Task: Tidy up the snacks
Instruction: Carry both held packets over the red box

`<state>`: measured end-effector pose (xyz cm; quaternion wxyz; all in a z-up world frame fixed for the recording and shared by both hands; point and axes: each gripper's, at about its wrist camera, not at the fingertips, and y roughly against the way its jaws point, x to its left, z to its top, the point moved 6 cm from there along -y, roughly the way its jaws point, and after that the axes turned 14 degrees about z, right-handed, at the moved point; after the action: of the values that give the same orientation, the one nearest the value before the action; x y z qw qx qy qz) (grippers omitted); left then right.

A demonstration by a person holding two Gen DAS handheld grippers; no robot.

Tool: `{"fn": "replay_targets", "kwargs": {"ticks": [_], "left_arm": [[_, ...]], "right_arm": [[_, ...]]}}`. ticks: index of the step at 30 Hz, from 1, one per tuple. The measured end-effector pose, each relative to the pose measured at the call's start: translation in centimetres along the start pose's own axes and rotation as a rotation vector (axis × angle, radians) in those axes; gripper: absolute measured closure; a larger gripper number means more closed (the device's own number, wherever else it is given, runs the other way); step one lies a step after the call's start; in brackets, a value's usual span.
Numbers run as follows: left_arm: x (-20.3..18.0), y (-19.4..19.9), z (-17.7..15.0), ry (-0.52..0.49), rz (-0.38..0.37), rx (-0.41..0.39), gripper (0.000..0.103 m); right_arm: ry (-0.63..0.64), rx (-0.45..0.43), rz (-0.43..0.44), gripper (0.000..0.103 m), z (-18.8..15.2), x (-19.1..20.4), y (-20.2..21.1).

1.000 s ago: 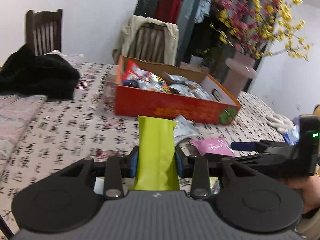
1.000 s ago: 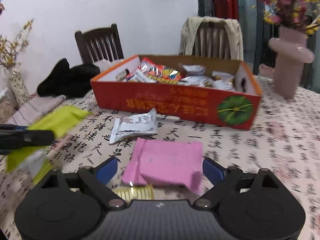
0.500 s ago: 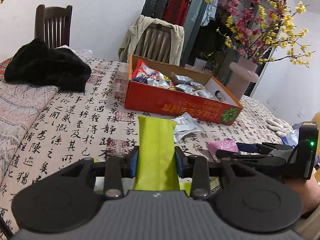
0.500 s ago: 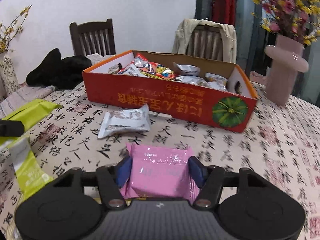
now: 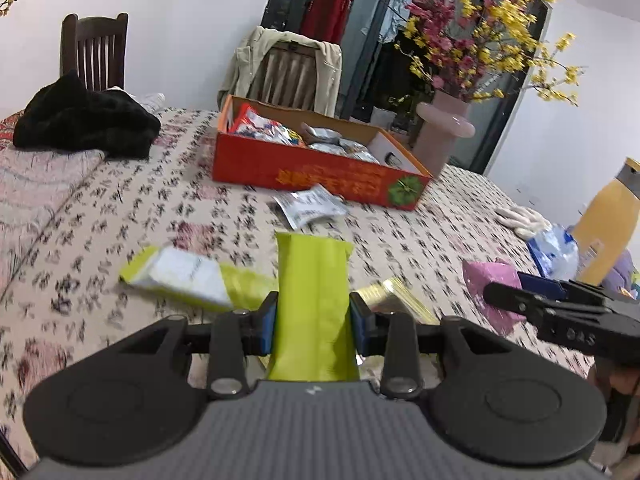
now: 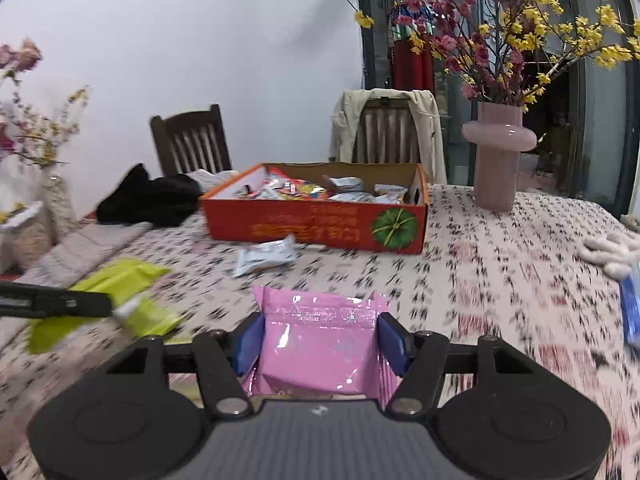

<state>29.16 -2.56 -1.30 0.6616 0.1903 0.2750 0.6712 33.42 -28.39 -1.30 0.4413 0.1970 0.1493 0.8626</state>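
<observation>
My left gripper [image 5: 313,322] is shut on a lime-green snack packet [image 5: 312,292], held above the patterned tablecloth. My right gripper [image 6: 320,340] is shut on a pink snack packet [image 6: 320,344], also lifted off the table; that packet [image 5: 494,280] shows at the right of the left wrist view. An orange cardboard box [image 5: 320,172] with several snack packets inside stands further back on the table, also seen as the box [image 6: 316,228] in the right wrist view. A silver packet [image 5: 310,208] lies in front of it. Another green-and-white packet [image 5: 188,276] and a gold packet [image 5: 394,294] lie near my left gripper.
A pink vase [image 6: 498,160] with flowering branches stands right of the box. A black garment [image 5: 86,122] lies at the table's left. An orange bottle [image 5: 608,224], a blue-labelled plastic bottle [image 5: 554,246] and white gloves [image 5: 520,216] sit at the right. Two chairs stand behind the table.
My right gripper closed on the pink packet and lifted it off the table. Both grippers pulled back from the box, the left still holding the green packet.
</observation>
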Motion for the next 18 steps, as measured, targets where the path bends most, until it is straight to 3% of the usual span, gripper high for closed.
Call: {"fn": "replay_targets", "kwargs": {"ticks": [10, 18], "left_arm": [[-1.2, 4.8, -2.8, -0.033, 0.001, -0.023, 0.067], [-1.5, 6.6, -3.5, -0.042, 0.002, -0.045, 0.067]], "right_arm": [[-0.021, -0.024, 0.066, 0.042, -4.7, 3.9, 5.3], [-0.022, -0.039, 0.090, 0.042, -6.2, 5.4, 7.2]]}}
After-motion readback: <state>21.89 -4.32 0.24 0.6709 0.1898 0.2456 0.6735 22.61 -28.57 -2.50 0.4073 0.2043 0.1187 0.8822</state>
